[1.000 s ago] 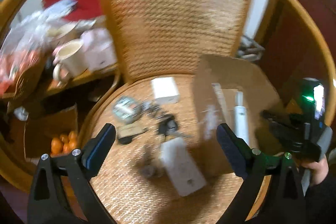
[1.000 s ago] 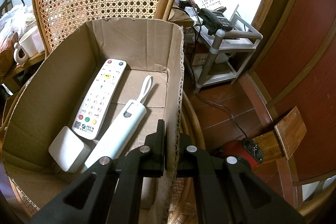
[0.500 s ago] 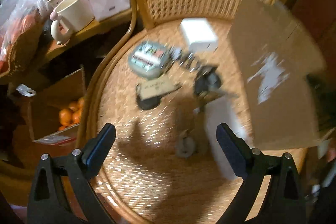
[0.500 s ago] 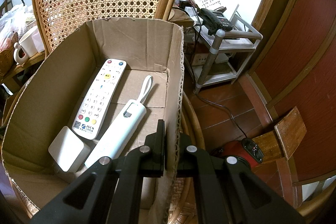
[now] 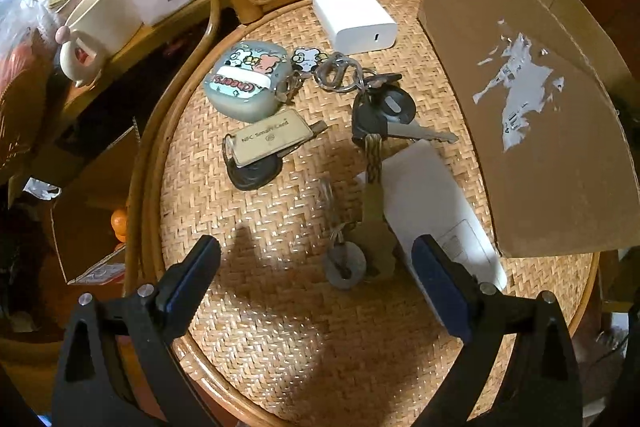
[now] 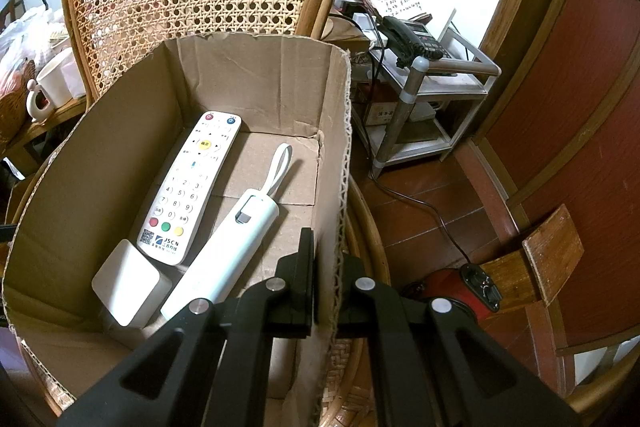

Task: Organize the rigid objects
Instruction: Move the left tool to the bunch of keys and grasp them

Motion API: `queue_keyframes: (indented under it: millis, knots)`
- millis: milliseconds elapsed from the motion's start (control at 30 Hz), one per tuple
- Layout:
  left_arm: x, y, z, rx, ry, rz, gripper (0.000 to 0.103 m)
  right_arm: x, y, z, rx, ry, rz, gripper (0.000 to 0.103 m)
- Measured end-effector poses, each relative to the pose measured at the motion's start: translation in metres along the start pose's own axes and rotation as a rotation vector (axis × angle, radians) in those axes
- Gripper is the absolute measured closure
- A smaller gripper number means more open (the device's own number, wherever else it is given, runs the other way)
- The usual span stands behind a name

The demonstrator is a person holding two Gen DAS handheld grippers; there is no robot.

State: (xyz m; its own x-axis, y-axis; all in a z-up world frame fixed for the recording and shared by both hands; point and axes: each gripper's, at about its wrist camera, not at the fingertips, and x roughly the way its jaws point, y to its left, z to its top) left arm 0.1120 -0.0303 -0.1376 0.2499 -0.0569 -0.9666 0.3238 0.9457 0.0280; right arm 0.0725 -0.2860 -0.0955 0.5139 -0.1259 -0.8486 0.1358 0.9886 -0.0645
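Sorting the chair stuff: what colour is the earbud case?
Pale teal earbud case with cartoon stickers; left wrist view.

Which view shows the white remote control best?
The right wrist view: the remote control lies face up inside the cardboard box, buttons plainly visible. The left wrist view shows only the box's outer wall, which hides the remote.

You see a woven chair seat [image 5: 280,327]. On it lie 1 white charger [image 5: 354,19], 1 cartoon case [image 5: 246,83], 1 card tag [image 5: 272,141], a bunch of keys [image 5: 380,115], 1 flat white thing [image 5: 436,203] and 1 cardboard box [image 5: 540,107].
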Motion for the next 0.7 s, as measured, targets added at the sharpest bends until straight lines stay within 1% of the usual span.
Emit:
queue_keyframes:
  millis: [233, 367, 500, 567, 633, 700]
  knots:
    - [-0.004, -0.003, -0.004, 0.051, 0.004, 0.01, 0.009, 0.0, 0.0, 0.0, 0.0, 0.0, 0.0, 0.097]
    - [-0.004, -0.007, -0.006, 0.084, 0.014, -0.057, 0.008, 0.0, 0.0, 0.0, 0.0, 0.002, 0.0, 0.097]
    - [-0.007, -0.014, -0.007, 0.13, 0.008, -0.016, 0.008, 0.0, 0.0, 0.001, -0.001, 0.002, 0.0, 0.097]
    - [-0.008, -0.015, -0.008, 0.131, 0.007, -0.009, 0.008, 0.0, 0.0, 0.001, -0.001, 0.002, -0.001, 0.097]
    - [-0.009, -0.017, -0.01, 0.154, 0.02, -0.011, 0.008, 0.0, 0.0, 0.001, 0.0, 0.003, -0.001, 0.097]
    - [-0.012, -0.019, -0.013, 0.178, 0.021, 0.004, 0.008, 0.0, 0.0, 0.001, -0.001, 0.003, -0.001, 0.097]
